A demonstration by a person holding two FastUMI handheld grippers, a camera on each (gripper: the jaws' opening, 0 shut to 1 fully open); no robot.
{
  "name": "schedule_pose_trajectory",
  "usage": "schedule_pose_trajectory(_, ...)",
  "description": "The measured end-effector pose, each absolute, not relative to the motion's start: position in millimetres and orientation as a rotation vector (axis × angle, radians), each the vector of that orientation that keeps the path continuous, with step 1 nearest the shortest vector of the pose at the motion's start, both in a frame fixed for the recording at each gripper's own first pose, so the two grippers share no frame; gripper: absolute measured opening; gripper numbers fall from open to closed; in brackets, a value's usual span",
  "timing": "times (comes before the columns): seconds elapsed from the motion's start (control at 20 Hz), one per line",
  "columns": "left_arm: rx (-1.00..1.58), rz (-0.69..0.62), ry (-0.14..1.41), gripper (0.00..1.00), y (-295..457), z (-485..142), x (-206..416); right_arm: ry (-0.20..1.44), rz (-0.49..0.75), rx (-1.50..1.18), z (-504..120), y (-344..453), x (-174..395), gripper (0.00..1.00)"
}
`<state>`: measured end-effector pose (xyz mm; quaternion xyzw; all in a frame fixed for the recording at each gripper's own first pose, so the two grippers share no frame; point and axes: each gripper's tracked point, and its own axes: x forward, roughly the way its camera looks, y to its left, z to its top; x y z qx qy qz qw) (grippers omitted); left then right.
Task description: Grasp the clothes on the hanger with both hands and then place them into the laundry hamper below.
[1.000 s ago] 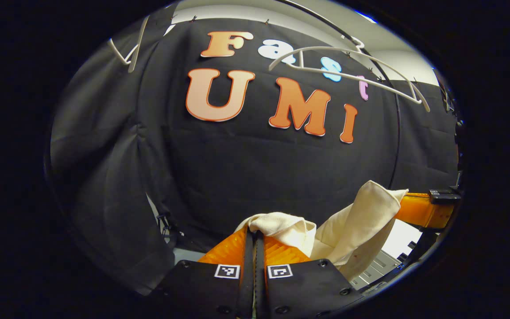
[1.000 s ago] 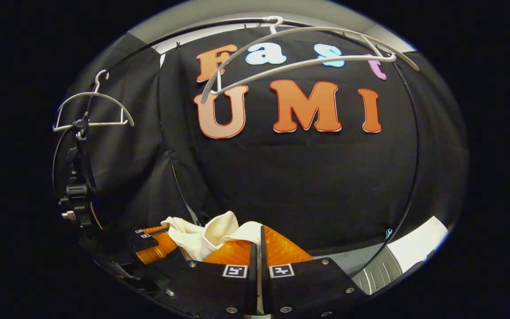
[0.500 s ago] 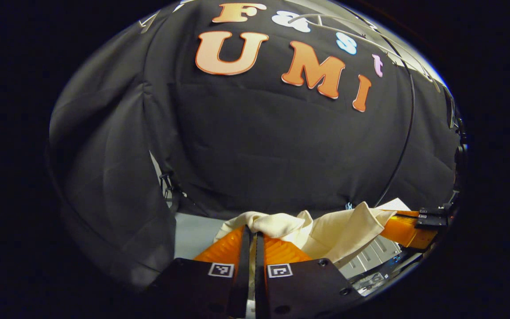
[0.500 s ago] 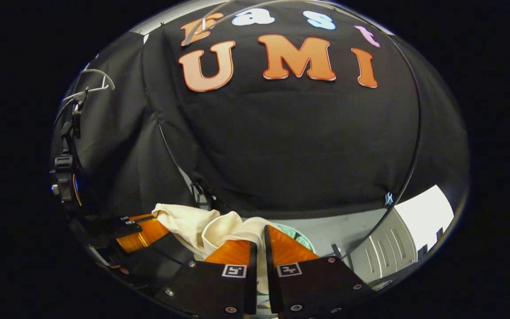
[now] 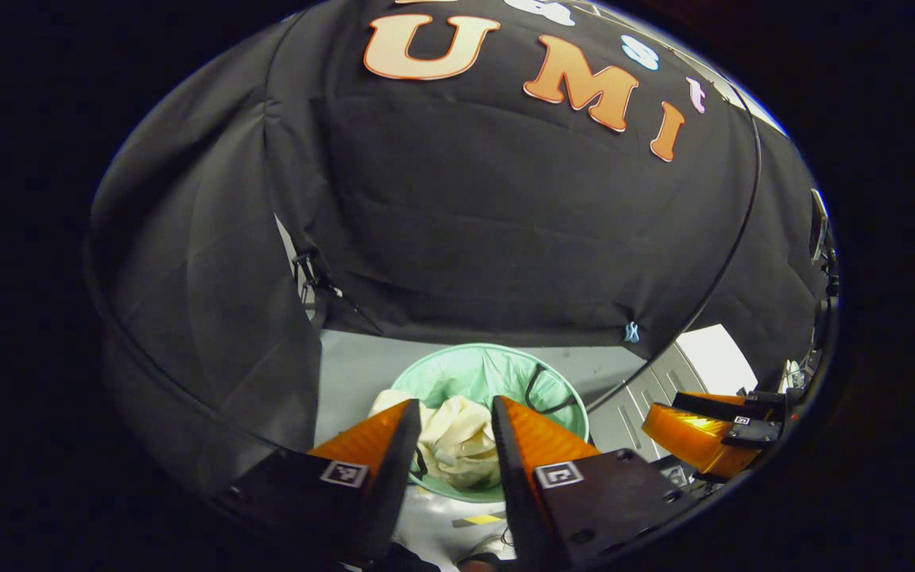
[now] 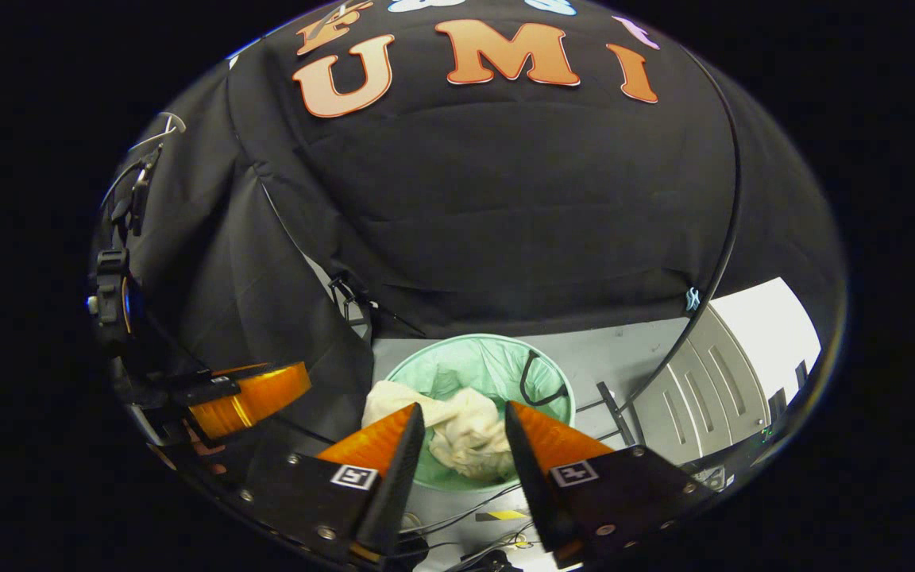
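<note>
2 claws: left claw [image 5: 453, 413], right claw [image 6: 464, 417] both spread | 1 garment [image 6: 469, 433] in 1 hamper [image 6: 434, 369]

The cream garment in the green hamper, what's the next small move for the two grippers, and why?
Probably lift both grippers straight up and away. The cream garment lies bunched inside the green hamper, with a fold draped over the near-left rim. The left gripper and the right gripper hang open above it, holding nothing. If neatness matters, nudge that fold inward first.

Grey floor [image 6: 624, 353], white slatted panel [image 6: 692, 401], black-yellow tape [image 5: 483, 520].
</note>
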<state>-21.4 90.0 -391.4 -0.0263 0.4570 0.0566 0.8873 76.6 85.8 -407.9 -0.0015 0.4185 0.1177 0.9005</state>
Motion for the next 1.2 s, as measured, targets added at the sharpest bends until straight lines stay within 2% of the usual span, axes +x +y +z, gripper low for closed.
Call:
schedule_pose_trajectory(0.05,-0.049,0.127,0.959,0.78,93.2,-393.1,-25.4,0.879,0.242,0.004,-411.8,87.2,70.7,0.72)
schedule_pose_trajectory(0.1,-0.047,0.134,0.97,0.75,95.4,-397.2,-29.6,0.891,0.241,0.008,-414.8,86.7,67.5,0.8)
schedule_pose_trajectory(0.2,-0.05,0.137,0.987,0.86,97.8,-400.1,-39.1,0.905,0.22,0.005,-418.8,81.9,60.1,0.84)
schedule_pose_trajectory(0.25,-0.048,0.145,0.99,0.96,99.4,-400.0,-43.7,0.909,0.207,0.007,-420.5,79.5,56.8,0.86)
schedule_pose_trajectory(0.35,-0.043,0.156,0.997,1.0,103.0,-401.6,-53.6,0.926,0.19,0.021,-424.5,77.1,46.9,0.91)
schedule_pose_trajectory(0.5,-0.039,0.16,0.967,0.95,107.6,-391.8,-63.4,0.93,0.173,0.024,-424.0,71.9,36.5,0.94)
schedule_pose_trajectory(0.6,-0.049,0.164,0.956,1.0,109.4,-384.3,-71.9,0.918,0.172,0.02,-417.8,69.1,26.8,0.95)
schedule_pose_trajectory(0.75,-0.036,0.17,0.916,0.95,114.1,-364.2,-80.2,0.879,0.172,0.016,-398.2,64.8,16.9,0.95)
schedule_pose_trajectory(1.0,-0.007,0.172,0.785,1.0,119.2,-305.6,-87.2,0.736,0.154,-0.022,-331.3,46.2,7.2,0.95)
schedule_pose_trajectory(1.05,0.01,0.178,0.747,0.95,122.1,-292.0,-88.8,0.7,0.149,-0.028,-313.3,41.0,3.7,0.95)
schedule_pose_trajectory(1.15,0.034,0.185,0.668,1.0,120.5,-260.6,-86.8,0.62,0.133,-0.047,-276.7,29.6,-0.1,0.95)
schedule_pose_trajectory(1.2,0.037,0.184,0.633,0.98,116.8,-244.0,-85.3,0.582,0.118,-0.061,-257.3,21.3,-1.7,0.95)
